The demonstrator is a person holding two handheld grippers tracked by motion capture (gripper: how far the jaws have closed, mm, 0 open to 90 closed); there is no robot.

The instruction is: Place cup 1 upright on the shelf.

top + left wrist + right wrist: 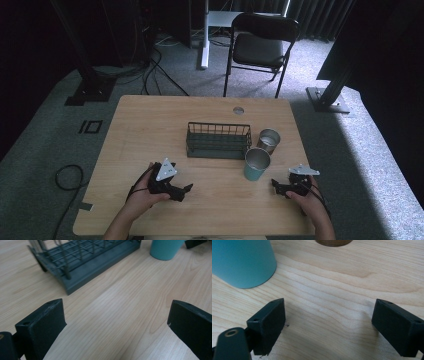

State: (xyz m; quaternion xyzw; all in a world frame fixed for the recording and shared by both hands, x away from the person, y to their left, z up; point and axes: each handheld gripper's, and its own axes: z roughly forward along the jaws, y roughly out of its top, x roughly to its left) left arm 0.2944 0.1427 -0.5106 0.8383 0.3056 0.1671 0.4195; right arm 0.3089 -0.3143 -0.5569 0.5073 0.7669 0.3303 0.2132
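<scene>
A dark green wire basket stands at the middle of the wooden table. Right of it are a teal cup and, behind that, a brown metal-lined cup. My left gripper rests near the front edge, left of centre, its jaws open and pointing right. My right gripper sits front right, open, pointing left toward the teal cup. In the left gripper view the open gripper faces the basket and teal cup. The right gripper has the teal cup close at upper left and the brown cup's base beyond.
A small round grommet marks the table's far edge. A black folding chair stands on the carpet beyond the table, with cables and dark frame posts around. Bare wood lies between the two grippers.
</scene>
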